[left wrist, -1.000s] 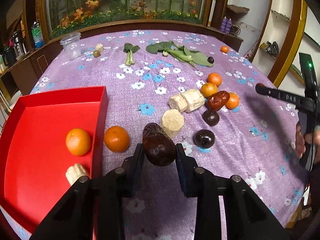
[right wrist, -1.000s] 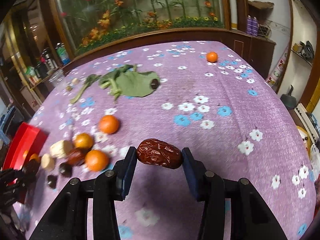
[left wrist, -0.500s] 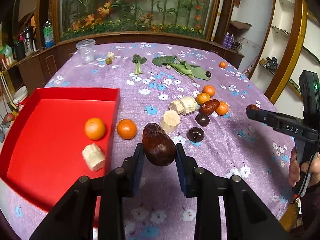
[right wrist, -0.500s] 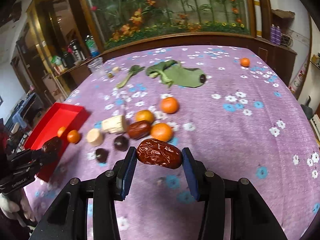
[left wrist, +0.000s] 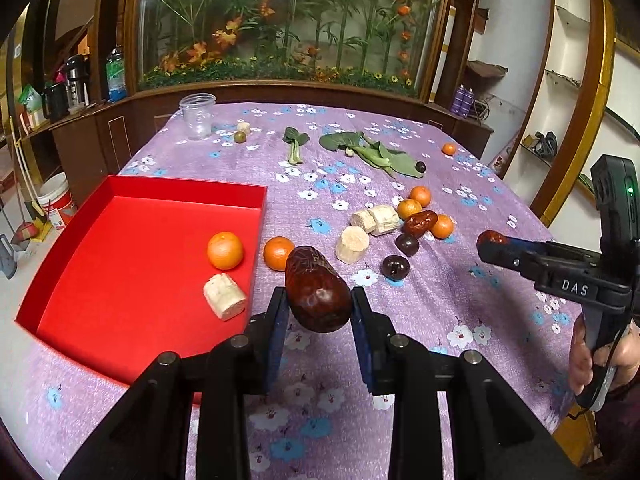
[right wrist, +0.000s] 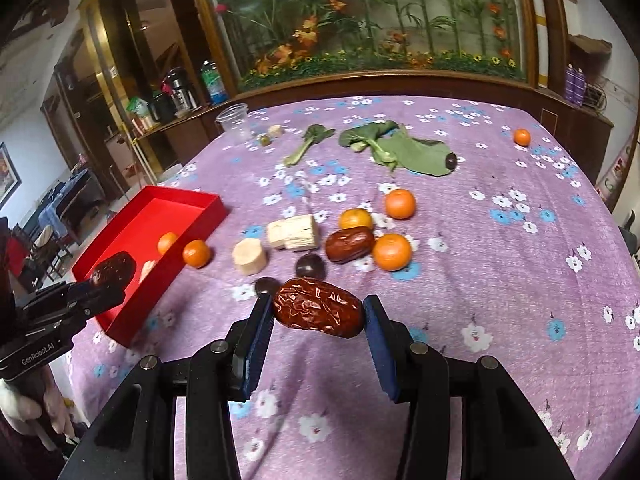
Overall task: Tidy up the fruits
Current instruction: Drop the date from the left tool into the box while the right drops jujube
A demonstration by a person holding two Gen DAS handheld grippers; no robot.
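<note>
One date point(left wrist: 318, 294) apparently between each gripper's fingers point(left wrist: 277, 320).

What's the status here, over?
Left tongs shut on dark wrinkled date. Right tongs shut on reddish wrinkled date. Red square tray left, path open.

A dark date point(left wrist: 318, 295) is clamped lengthwise in the left hand-held gripper point(left wrist: 318, 312). A wrinkled date point(right wrist: 318, 307) is pinched crosswise in the right hand-held gripper point(right wrist: 316, 320), level.
</note>
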